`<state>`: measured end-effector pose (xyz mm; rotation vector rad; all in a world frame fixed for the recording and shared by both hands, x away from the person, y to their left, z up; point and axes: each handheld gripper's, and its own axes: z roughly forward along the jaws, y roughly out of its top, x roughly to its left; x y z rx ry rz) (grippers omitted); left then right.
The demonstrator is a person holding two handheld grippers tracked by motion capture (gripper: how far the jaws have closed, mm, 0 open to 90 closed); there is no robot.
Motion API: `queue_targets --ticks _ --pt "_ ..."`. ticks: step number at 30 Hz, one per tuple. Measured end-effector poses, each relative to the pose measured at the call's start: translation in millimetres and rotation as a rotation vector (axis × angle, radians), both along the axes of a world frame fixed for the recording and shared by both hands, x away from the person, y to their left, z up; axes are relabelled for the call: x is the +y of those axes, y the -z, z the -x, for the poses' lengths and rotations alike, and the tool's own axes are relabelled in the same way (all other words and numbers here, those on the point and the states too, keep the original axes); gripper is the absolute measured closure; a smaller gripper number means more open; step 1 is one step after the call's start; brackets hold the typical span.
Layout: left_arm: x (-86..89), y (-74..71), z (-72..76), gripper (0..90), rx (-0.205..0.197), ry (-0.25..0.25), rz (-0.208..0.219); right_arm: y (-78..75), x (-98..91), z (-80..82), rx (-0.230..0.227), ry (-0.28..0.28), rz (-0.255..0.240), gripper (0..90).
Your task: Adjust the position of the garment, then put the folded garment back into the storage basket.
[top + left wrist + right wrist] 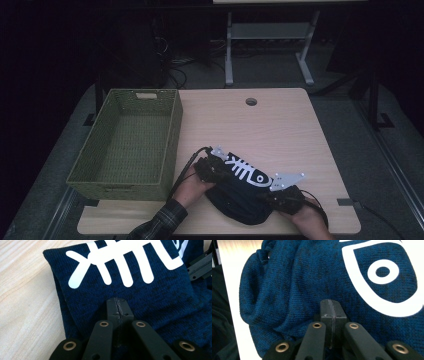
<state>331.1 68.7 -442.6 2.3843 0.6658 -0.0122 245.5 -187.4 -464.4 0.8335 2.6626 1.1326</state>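
Both claws closed: left gripper (pixel 117 305) has jaws pressed together, tips against the dark blue garment (pixel 240 192), whether cloth is pinched can't be told; right gripper (pixel 331 308) likewise, jaws together at the fabric, a pinch unclear. Garment is a folded navy knit with a white fish-skeleton print (pixel 246 171), lying at the near edge of the wooden table (pixel 280 125), between the two hands. Left hand (pixel 190 187) at its left side, right hand (pixel 307 212) at its right. Green woven basket (pixel 172 135) stands just left of the garment on the table's left side.
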Motion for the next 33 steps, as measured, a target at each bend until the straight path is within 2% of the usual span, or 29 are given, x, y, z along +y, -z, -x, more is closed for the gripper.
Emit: queue_targets --ticks 2,3,7,9,12,14,18,19,21,25,27,33 --pt "1.6 -4.0 -1.1 87.7 0.014 0.008 0.007 -0.6 -1.2 1.0 -0.008 -0.002 -0.005 89.3" --pt "2.2 -5.9 -1.5 85.6 0.014 0.007 0.01 -1.8 -2.1 2.2 -0.012 0.003 -0.014 84.7" --pt "6.9 -16.7 -4.0 77.6 -0.011 -0.016 0.023 -9.4 -12.9 6.6 -0.032 0.035 -0.043 73.6" --pt "10.6 -19.9 -7.2 69.3 -0.017 -0.032 0.023 -12.3 -21.1 9.6 -0.043 0.06 -0.049 69.6" --pt "13.9 -18.6 -11.1 53.7 -0.019 -0.082 0.022 -14.8 -32.6 13.8 -0.054 0.106 -0.04 60.6" --pt "15.8 -16.8 -13.8 46.8 -0.015 -0.083 0.0 -16.2 -40.3 16.6 -0.074 0.146 -0.037 55.1" --pt "18.2 -11.0 -18.1 36.7 -0.002 -0.104 -0.007 -15.5 -59.8 19.7 -0.084 0.225 -0.049 40.0" --pt "18.6 -10.2 -18.5 35.2 0.004 -0.108 -0.005 -13.0 -67.8 20.0 -0.087 0.263 -0.039 36.0" --pt "18.9 -7.2 -19.4 32.1 0.006 -0.119 0.008 -9.9 -77.9 18.7 -0.097 0.303 -0.029 29.3" --pt "19.4 -2.8 -20.3 28.0 0.016 -0.109 -0.006 -4.1 -93.8 10.8 -0.11 0.382 -0.021 20.2" --pt "18.5 0.2 -19.9 26.6 0.024 -0.116 -0.001 0.9 -98.4 5.6 -0.1 0.408 -0.008 17.5" --pt "16.8 5.6 -20.5 25.0 0.028 -0.093 -0.035 10.6 -102.3 -5.9 -0.083 0.443 0.009 13.7"
